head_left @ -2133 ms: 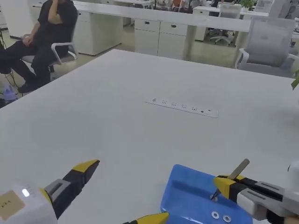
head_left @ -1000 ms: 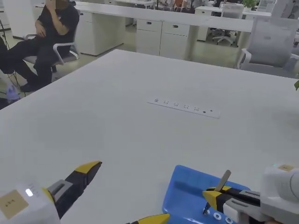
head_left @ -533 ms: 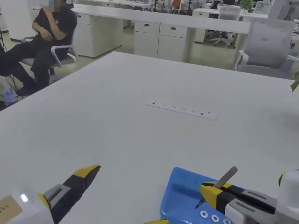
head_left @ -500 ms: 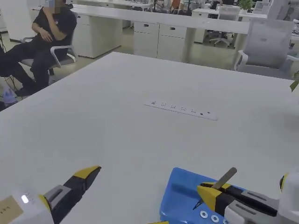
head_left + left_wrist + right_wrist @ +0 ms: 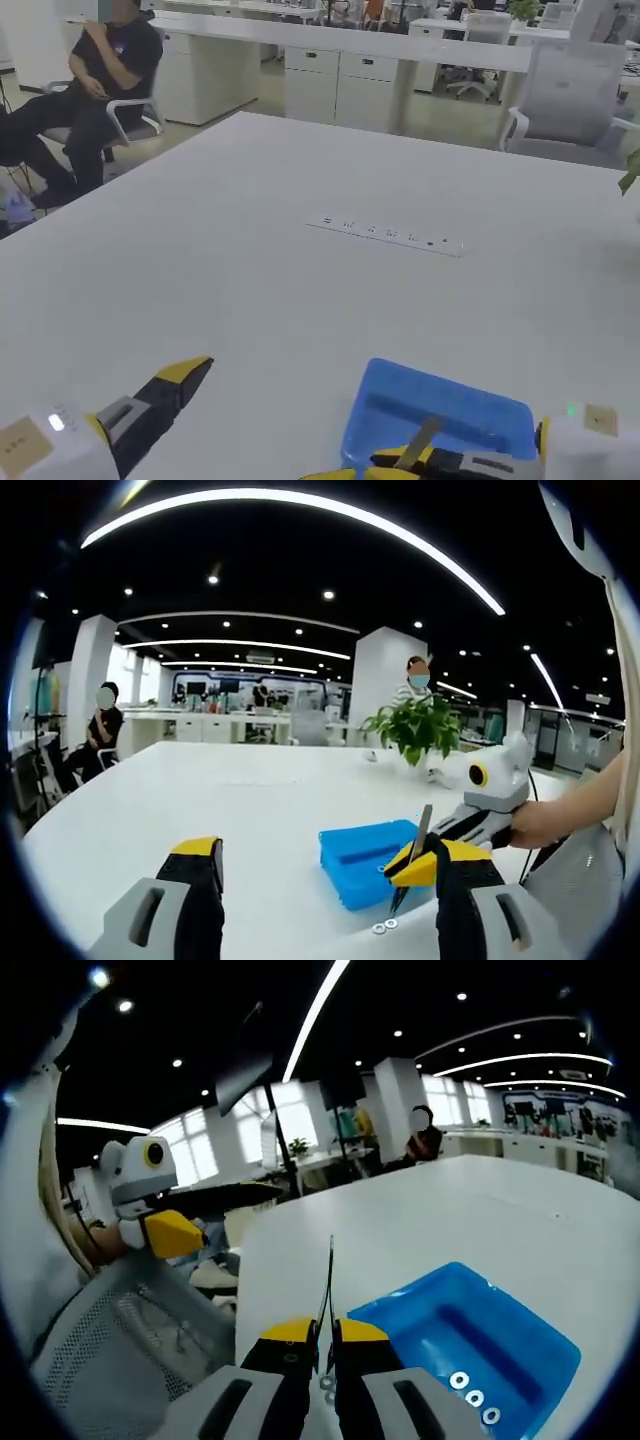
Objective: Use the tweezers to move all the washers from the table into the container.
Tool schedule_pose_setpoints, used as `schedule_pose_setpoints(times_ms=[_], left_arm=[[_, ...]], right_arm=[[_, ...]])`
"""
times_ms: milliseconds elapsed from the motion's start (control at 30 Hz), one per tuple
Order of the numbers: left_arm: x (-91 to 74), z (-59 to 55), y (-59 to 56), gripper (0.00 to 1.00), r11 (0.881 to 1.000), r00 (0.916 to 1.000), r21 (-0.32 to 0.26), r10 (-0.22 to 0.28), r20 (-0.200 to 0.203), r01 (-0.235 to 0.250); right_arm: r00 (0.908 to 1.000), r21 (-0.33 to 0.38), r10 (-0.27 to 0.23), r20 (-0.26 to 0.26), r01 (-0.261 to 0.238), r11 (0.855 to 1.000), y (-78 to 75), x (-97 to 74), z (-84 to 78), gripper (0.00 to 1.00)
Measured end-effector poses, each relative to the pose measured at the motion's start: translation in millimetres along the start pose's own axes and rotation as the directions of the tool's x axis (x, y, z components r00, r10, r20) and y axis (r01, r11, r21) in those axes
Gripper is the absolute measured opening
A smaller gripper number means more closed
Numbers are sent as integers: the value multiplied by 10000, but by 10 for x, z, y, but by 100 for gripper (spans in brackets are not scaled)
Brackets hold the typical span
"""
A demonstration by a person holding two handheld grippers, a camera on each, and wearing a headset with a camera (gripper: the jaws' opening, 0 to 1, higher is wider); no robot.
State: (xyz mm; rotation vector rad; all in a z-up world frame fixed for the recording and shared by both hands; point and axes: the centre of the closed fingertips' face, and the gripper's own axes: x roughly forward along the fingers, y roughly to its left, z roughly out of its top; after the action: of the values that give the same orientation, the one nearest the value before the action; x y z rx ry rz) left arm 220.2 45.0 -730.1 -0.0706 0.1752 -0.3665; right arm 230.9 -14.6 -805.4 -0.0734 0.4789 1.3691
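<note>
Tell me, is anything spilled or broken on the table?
Nothing looks wrong. The blue container sits flat with three washers inside. Two loose washers lie on the table beside it, near the tip of the tweezers, not yet picked up.

Open table [image 5: 250,270] surrounds the blue container [image 5: 440,395]; a power strip [image 5: 385,233], seemingly low, lies well beyond.

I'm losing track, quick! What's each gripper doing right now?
Left gripper: open, holding nothing.
Right gripper: shut on the tweezers.
</note>
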Motion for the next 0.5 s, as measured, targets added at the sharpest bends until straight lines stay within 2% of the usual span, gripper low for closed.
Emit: schedule_pose_setpoints(times_ms=[133, 267, 367, 500], left_arm=[[-1, 1, 15, 89, 10000, 10000, -7, 80, -2, -80], [-5, 17, 22, 89, 9999, 9999, -66, 97, 86, -96], [-7, 18, 21, 89, 9999, 9999, -90, 89, 91, -88], [-7, 20, 20, 89, 9999, 9999, -94, 70, 99, -69]], right_arm=[[9994, -15, 73, -350, -73, 10000, -6, 54, -103, 4], [9964, -416, 7, -850, -43, 9991, -7, 69, -206, 4], [9950, -490, -65, -994, 16, 9988, -24, 58, -246, 4], [9958, -413, -102, -910, 65, 9991, -51, 46, -292, 4]])
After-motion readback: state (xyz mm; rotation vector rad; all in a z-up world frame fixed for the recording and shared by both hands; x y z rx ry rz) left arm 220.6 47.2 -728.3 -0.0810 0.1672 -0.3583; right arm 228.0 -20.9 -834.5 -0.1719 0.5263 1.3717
